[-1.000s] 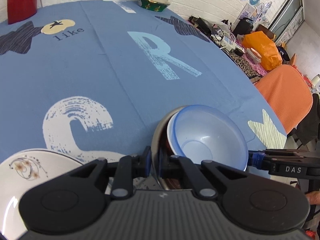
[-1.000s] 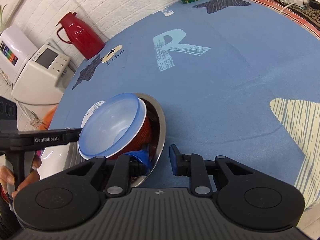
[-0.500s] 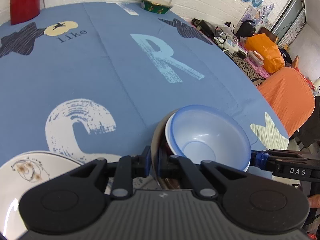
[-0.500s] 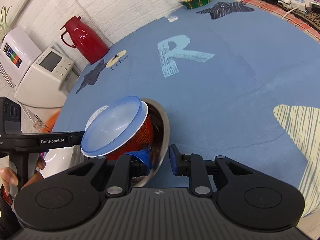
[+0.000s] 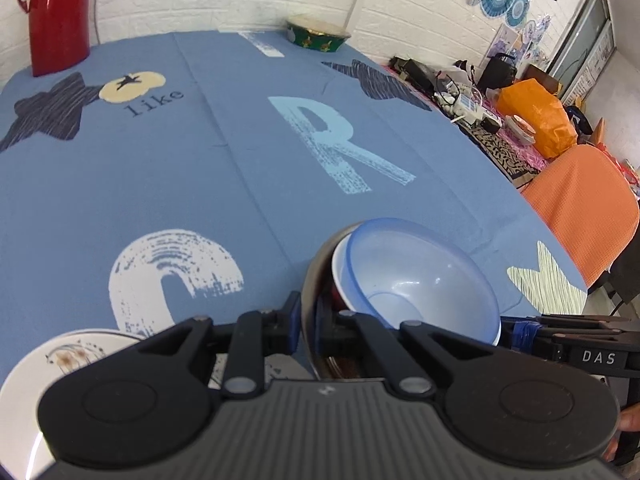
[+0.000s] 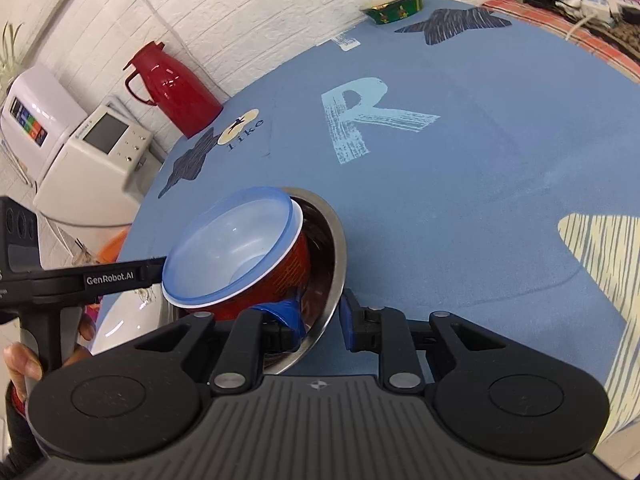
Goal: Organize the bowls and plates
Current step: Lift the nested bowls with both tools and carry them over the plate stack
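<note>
A stack of bowls sits near the table's front edge: a steel bowl [image 5: 316, 268] [image 6: 330, 240] holds a red bowl [image 6: 290, 276], which holds a translucent blue bowl [image 5: 420, 280] [image 6: 232, 248]. The inner bowls tilt toward the left side. My left gripper [image 5: 307, 320] [image 6: 156, 272] is shut on the steel bowl's rim. My right gripper [image 6: 320, 320] [image 5: 516, 332] is open and straddles the opposite rim, one finger inside against the red bowl and one outside. A white patterned plate [image 5: 52, 364] [image 6: 116, 324] lies left of the stack.
A red thermos [image 5: 56, 12] and a green bowl [image 5: 318, 34] stand at the table's far edge. An orange chair [image 5: 580, 200] and a cluttered side table are to the right. White appliances [image 6: 92, 152] stand off the left. A hand holds each gripper handle.
Both grippers have risen and pitched up with the stack. The red and blue bowls have tipped further toward the left gripper. The jaws of both grippers stand as before.
</note>
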